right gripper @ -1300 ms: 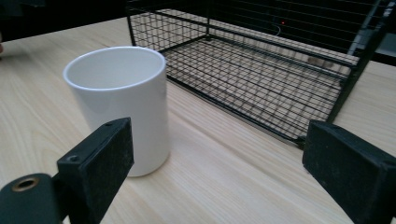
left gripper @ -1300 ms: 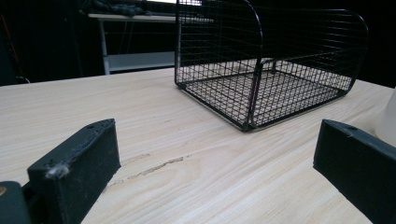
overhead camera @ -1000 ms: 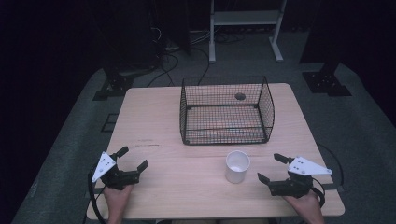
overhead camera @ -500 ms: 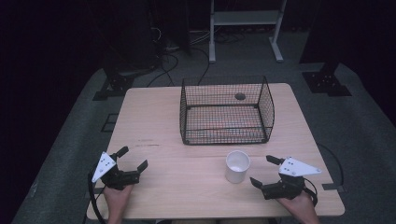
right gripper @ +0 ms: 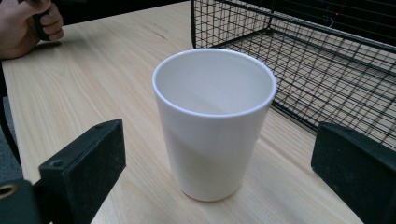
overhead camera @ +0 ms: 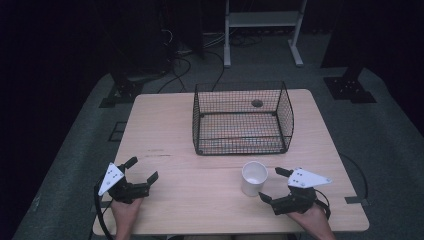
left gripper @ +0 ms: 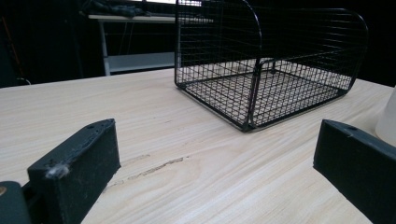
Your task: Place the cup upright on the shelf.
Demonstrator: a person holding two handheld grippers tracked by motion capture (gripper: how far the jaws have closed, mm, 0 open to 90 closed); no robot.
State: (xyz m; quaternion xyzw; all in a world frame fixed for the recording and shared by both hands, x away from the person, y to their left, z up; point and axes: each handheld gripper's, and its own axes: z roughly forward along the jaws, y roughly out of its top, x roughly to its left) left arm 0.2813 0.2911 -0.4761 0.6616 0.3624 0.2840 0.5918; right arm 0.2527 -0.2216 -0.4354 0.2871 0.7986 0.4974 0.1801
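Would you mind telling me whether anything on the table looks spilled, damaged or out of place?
Nothing is spilled or tipped: the white cup stands upright and empty beside the wire basket. The one blemish is a scuffed crack-like mark in the table surface, in front of the left gripper.

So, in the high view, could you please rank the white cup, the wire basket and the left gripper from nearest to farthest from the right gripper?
1. White cup: upright, just off the open right gripper, toward the table's middle.
2. Wire basket: farther back, beyond the cup.
3. Left gripper: across the table, near its other front corner.
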